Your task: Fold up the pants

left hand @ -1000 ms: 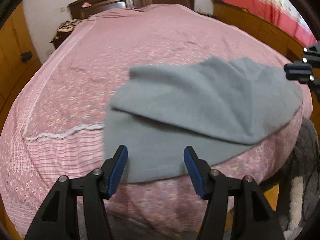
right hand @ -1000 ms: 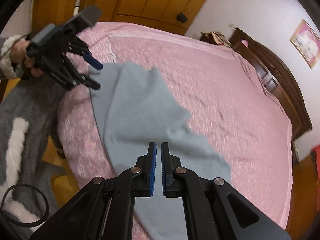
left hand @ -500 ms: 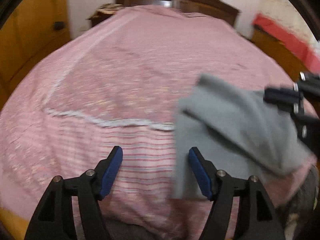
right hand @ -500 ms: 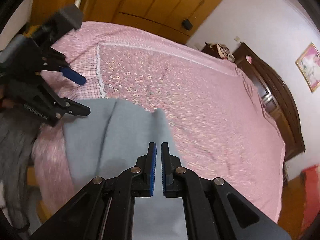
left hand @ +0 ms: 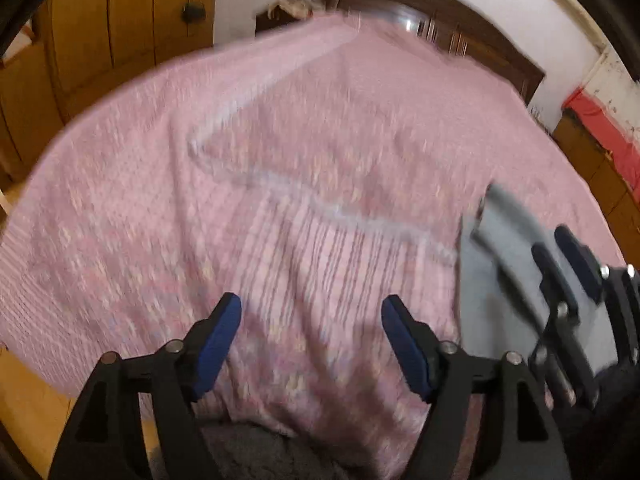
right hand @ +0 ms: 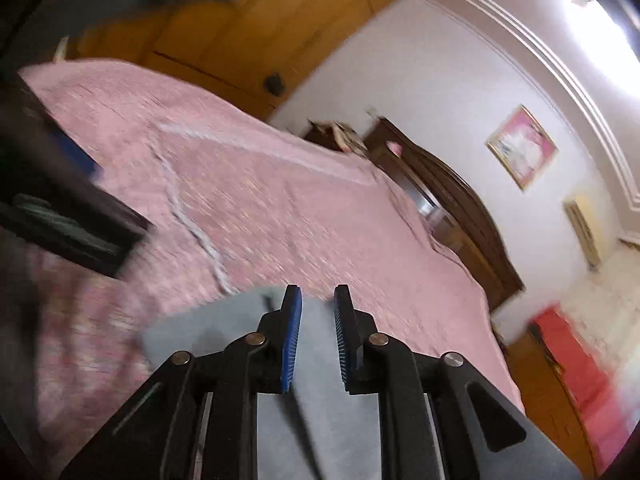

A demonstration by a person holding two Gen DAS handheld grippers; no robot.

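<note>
- Pink bed [left hand: 280,184]; grey pants [left hand: 492,280] now at 3 o'clock, fold laid.
- Right gripper [right hand: 317,336] opening, cloth released.
- Left gripper [left hand: 311,340] opening wider, empty.

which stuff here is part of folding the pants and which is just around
Job: grey pants, left gripper empty, jaws opening, right gripper jaws opening above the pants.
Around: pink bedspread, headboard, wardrobe, framed picture.
</note>
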